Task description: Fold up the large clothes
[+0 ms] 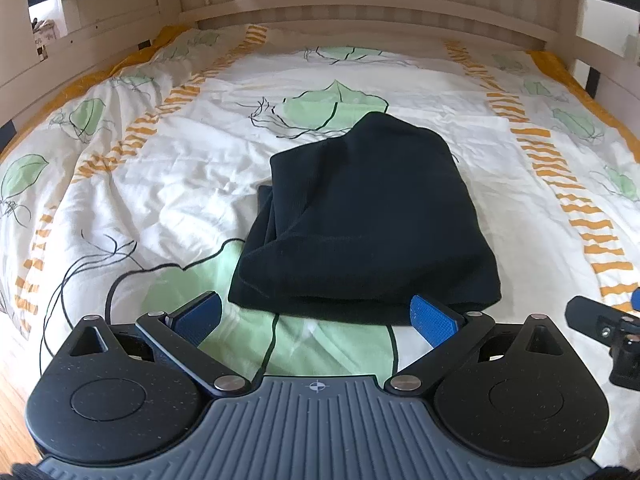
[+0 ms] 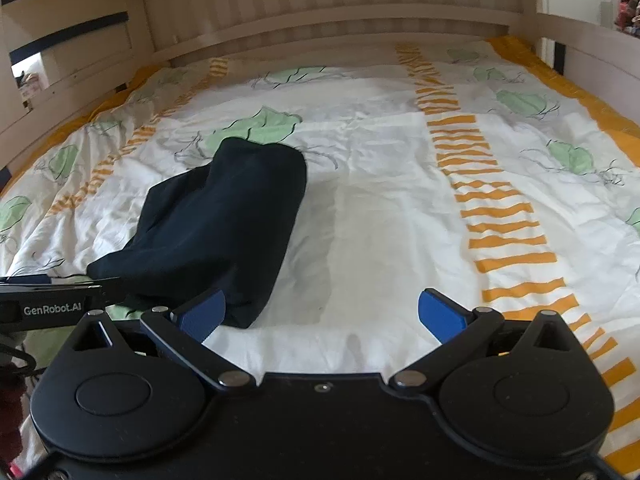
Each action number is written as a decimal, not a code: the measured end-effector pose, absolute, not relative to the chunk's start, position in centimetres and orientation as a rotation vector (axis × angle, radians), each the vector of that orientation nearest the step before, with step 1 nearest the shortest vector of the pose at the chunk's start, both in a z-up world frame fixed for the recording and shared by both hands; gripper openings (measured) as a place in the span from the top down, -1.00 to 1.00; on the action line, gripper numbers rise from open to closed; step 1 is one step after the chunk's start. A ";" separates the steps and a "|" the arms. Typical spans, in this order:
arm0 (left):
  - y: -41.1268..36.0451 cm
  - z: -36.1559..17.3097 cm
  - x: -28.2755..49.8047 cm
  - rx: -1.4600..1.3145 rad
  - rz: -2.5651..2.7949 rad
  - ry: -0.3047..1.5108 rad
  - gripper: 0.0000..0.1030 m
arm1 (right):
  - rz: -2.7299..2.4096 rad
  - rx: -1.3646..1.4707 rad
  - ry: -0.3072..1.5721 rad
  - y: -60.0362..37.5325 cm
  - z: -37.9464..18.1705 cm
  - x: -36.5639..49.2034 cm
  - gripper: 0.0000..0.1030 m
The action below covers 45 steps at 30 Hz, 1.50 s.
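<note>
A black garment [image 1: 368, 216] lies folded into a compact bundle on the bed's patterned duvet [image 1: 160, 168]. It also shows left of centre in the right wrist view [image 2: 216, 232]. My left gripper [image 1: 316, 316] is open and empty, its blue pads just short of the bundle's near edge. My right gripper [image 2: 322, 314] is open and empty over bare duvet [image 2: 400, 220], with the bundle's near corner beside its left pad [image 2: 202, 314]. The right gripper's tip [image 1: 600, 320] shows at the right edge of the left wrist view.
A wooden bed frame with a slatted headboard [image 1: 360, 4] and side rails [image 2: 60, 92] surrounds the mattress. Wood floor [image 1: 12, 412] shows at the lower left. The left gripper's body [image 2: 52, 304] is at the left edge of the right wrist view.
</note>
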State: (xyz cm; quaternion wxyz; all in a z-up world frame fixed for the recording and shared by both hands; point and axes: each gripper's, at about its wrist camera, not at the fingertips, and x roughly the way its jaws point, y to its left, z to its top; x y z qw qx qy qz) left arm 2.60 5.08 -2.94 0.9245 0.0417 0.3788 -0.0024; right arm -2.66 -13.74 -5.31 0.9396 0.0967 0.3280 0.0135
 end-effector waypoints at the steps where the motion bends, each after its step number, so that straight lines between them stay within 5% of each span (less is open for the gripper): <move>1: 5.1 -3.0 2.6 0.082 -0.006 0.781 -0.98 | 0.034 0.198 0.673 -13.6 -5.4 -2.7 -0.99; 45: 6.0 -3.9 2.8 0.053 -0.006 0.827 -0.98 | 0.074 0.197 0.759 -12.5 -6.4 -1.6 -0.99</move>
